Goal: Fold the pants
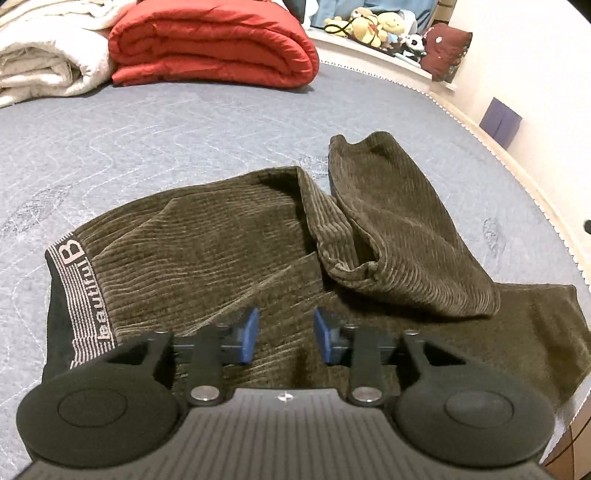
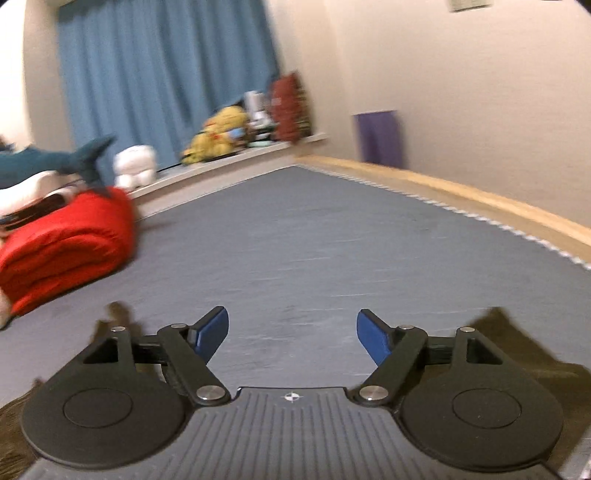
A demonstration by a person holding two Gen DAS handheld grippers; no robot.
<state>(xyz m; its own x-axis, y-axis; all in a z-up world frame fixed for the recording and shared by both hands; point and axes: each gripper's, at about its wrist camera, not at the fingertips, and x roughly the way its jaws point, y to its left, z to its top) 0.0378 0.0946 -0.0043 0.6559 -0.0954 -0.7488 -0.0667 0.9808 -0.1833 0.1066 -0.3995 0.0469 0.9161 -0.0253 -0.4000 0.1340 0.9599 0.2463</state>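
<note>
Dark olive corduroy pants lie crumpled on the grey-blue mattress, with the striped "beautiful" waistband at the left and one leg bunched up and folded back at the right. My left gripper hovers just above the pants near the front, its blue pads partly apart, holding nothing. My right gripper is wide open and empty above the mattress. Bits of the pants show under its sides. The right wrist view is motion-blurred.
A folded red quilt and a cream blanket lie at the far left of the mattress. Stuffed toys line a ledge by the wall. A purple box sits beyond the right edge. A blue curtain hangs behind.
</note>
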